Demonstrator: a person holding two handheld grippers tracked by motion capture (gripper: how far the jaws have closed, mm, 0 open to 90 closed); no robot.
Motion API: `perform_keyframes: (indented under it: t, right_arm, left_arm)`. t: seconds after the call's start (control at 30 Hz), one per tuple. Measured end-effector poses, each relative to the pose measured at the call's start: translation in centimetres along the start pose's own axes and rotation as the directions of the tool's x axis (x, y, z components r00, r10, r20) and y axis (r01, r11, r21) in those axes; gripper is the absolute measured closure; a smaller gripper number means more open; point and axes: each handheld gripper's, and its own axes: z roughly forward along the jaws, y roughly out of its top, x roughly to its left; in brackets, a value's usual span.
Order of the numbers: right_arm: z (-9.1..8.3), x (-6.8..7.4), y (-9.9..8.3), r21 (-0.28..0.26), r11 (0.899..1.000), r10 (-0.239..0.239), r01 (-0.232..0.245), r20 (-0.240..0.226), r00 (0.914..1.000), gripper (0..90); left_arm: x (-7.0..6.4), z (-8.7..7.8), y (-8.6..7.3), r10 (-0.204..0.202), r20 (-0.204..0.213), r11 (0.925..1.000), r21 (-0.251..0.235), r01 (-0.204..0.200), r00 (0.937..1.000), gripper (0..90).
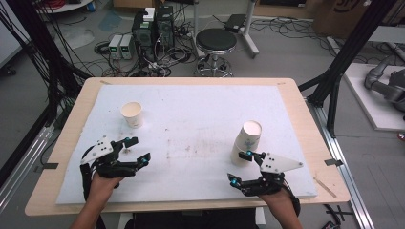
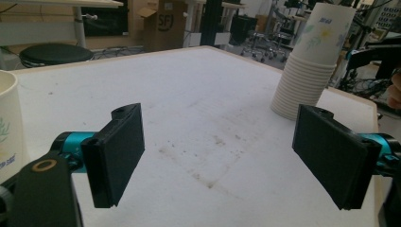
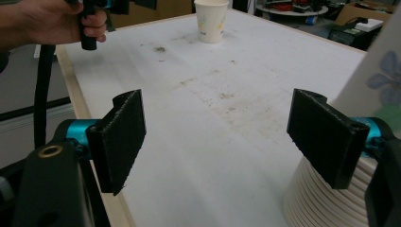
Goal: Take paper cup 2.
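A tall stack of nested paper cups (image 1: 247,141) stands upright on the white mat (image 1: 191,119) that covers the bench (image 1: 305,114), toward its right side. The right tongs (image 1: 240,166) sit just in front of the stack, spread wide, holding nothing; one jaw lies close against the base of the stack, though whether it touches cannot be told. In the right gripper view the stack (image 3: 331,203) fills the lower right corner, just behind the right-hand jaw.

Well apart, toward the far left of the mat, a single paper cup (image 1: 132,114) stands upright with its mouth open. The left tongs (image 1: 136,148) rest near it, a little closer to the person, also spread wide and empty. In the left gripper view the single cup (image 2: 8,123) is at the left edge, outside the jaws, and the stack (image 2: 312,61) stands across the mat.

The mat is stained with faint brown marks in the middle. Beyond the bench are a round black stool (image 1: 216,40), computer boxes (image 1: 153,26) and loose cables on the floor.

The likely work is lifting the top cup off the stack. The risks: the stack is tall and light, so a sideways nudge from a jaw could tip it; nested cups may cling, so several could rise together; a hard squeeze could crush the thin rim.
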Motion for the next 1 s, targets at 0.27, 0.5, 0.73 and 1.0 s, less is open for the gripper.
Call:
perform_keyframes:
  t: [0.27,0.5,0.73,1.0]
  right_arm:
    - [-2.1,-0.8,-1.0,0.014,1.0,0.013,-0.014,0.056,0.9984,21.0]
    - [-3.3,-1.3,-1.4,0.016,1.0,0.021,-0.023,0.089,0.9958,21.0]
    - [-4.5,-1.8,-1.9,0.016,0.999,0.033,-0.035,0.115,0.9928,21.0]
    - [-5.2,-2.3,-2.5,0.02,0.998,0.055,-0.058,0.143,0.9882,21.1]
  left_arm:
    - [-0.3,1.1,0.8,0.007,0.04,1.0,0.003,-0.007,0.9992,17.7]
    - [-0.8,2.6,1.8,0.024,0.087,0.9996,0.014,-0.026,0.9959,17.7]
    - [-1.4,4.1,3.0,0.038,0.134,0.9991,0.012,-0.04,0.9903,18.0]
    - [-2.4,6.5,4.6,0.055,0.198,0.9981,0.016,-0.059,0.9787,18.1]
